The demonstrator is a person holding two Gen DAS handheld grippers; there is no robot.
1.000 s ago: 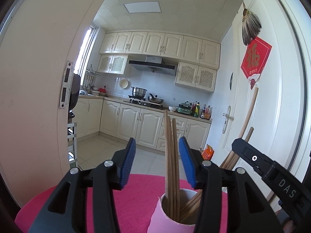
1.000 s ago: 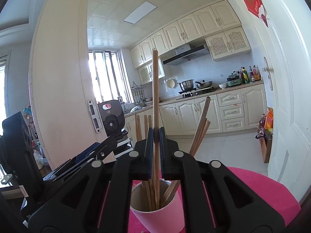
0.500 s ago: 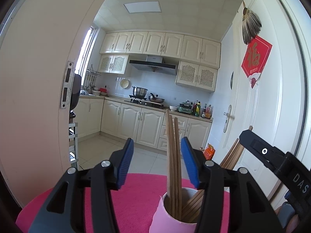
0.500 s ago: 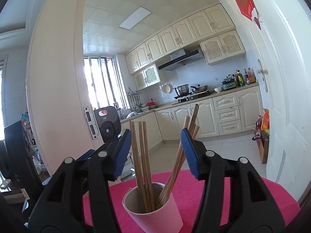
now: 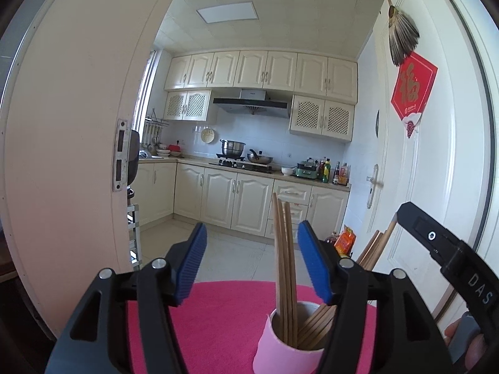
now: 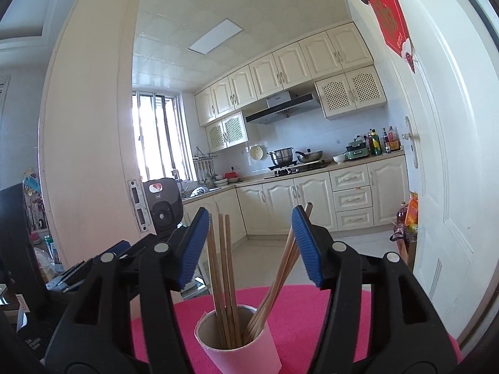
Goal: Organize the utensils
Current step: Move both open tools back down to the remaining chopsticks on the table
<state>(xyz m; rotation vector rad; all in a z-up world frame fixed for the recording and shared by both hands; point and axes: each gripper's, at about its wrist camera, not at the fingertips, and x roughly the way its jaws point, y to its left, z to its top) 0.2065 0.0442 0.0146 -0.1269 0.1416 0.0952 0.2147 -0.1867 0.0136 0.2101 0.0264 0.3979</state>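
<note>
Left wrist view: left gripper (image 5: 252, 265) opening, nothing pinched; wooden chopsticks (image 5: 284, 268) upright between the blue pads, standing in a pink cup (image 5: 282, 350) on the pink mat (image 5: 218, 321).

Right wrist view: right gripper (image 6: 251, 247) released, chopsticks (image 6: 223, 280) untouched in the cup (image 6: 249, 358); mat's far edge just beyond.

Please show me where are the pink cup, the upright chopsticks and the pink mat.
pink cup (image 6: 249, 355): right wrist view, front wall.
upright chopsticks (image 6: 223, 268): right wrist view, middle of the shafts.
pink mat (image 5: 218, 321): left wrist view, bare part left of the cup.
</note>
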